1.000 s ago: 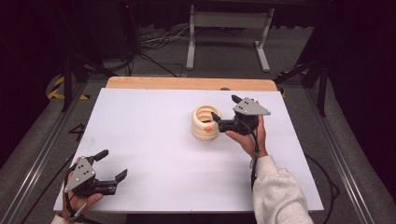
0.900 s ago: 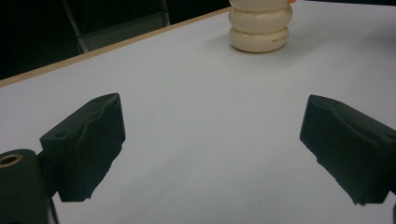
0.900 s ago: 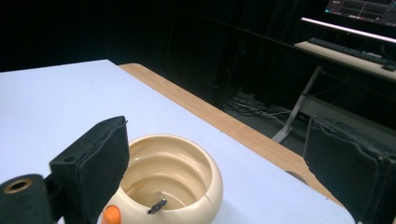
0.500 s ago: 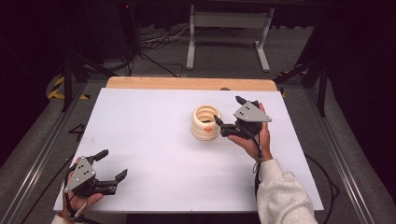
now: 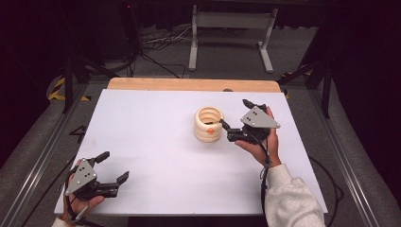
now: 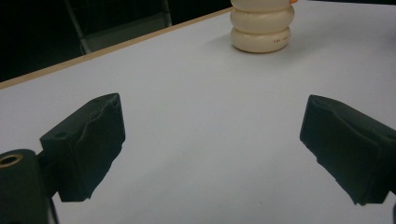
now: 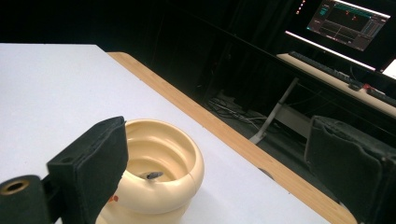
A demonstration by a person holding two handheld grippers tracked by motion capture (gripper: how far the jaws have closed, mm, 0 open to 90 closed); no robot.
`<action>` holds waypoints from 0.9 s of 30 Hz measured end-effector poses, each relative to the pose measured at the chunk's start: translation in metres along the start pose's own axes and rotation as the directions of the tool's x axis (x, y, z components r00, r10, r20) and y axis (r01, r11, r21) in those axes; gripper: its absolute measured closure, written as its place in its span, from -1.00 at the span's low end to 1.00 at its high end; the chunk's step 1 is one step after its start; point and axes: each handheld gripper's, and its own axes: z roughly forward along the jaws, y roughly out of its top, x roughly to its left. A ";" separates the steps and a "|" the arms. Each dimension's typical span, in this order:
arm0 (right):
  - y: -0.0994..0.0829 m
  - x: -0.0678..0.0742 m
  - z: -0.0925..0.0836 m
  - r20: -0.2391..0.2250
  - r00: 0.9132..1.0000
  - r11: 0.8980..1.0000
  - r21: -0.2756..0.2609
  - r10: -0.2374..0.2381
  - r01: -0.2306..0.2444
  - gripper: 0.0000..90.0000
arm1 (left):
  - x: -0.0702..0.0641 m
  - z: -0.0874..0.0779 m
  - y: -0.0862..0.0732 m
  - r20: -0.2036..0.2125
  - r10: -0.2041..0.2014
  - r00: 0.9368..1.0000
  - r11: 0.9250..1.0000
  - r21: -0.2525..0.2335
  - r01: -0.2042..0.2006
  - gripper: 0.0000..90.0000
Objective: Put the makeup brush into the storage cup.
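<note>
Item: cream ribbed cup [image 5: 208,124], formed of stacked rounded rings, hollow and open at the top, with a small orange mark on its near side. It stands upright on the white table [image 5: 156,142], right of centre and nearer the far wooden edge [image 5: 194,84] than the near one.

Right gripper [image 5: 235,118]: held just to the right of the cup, jaws spread wide, nothing between them. One jaw tip lies close beside the cup's right wall; whether it touches cannot be told. In the right gripper view the cup [image 7: 156,177] sits low at left, partly behind the left jaw, a small dark speck inside it.

Left gripper [image 5: 112,168]: at the near left corner of the table, jaws wide apart, empty, well apart from the cup. In the left gripper view the cup [image 6: 261,28] stands far off.

Open room: bare white surface all round the cup, widest to the left and front.

Change: over the last second the right gripper has drawn slightly back to the right of the cup; the cup and left gripper are unmoved.
</note>
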 end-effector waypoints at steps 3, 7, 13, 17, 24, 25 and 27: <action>0.000 -0.001 -0.003 0.004 1.000 1.000 0.001 -0.013 0.013 -0.84 | -0.001 0.000 0.000 0.000 0.002 1.000 1.000 0.002 -0.002 -0.83; -0.004 -0.001 -0.007 0.009 1.000 1.000 0.012 -0.025 0.025 -0.84 | -0.001 0.001 0.000 0.000 0.000 1.000 1.000 0.004 0.000 -0.83; -0.009 -0.005 -0.017 0.022 0.999 1.000 0.015 -0.026 0.026 -0.84 | -0.001 0.001 0.000 0.005 0.004 1.000 1.000 0.010 -0.005 -0.83; -0.012 -0.006 -0.023 0.022 0.999 0.999 0.023 -0.030 0.030 -0.84 | -0.001 0.001 0.000 0.004 0.007 1.000 1.000 0.010 -0.007 -0.83; -0.018 -0.008 -0.034 0.040 0.998 0.999 0.027 -0.044 0.043 -0.83 | -0.004 0.003 0.001 0.005 0.008 1.000 1.000 0.009 -0.008 -0.83; -0.019 -0.009 -0.036 0.040 0.998 0.999 0.025 -0.040 0.039 -0.84 | -0.004 0.002 0.001 0.008 0.013 1.000 1.000 0.010 -0.013 -0.83; -0.021 -0.009 -0.038 0.038 0.999 0.999 0.025 -0.037 0.036 -0.83 | -0.004 0.003 0.001 0.004 0.015 1.000 1.000 0.011 -0.015 -0.83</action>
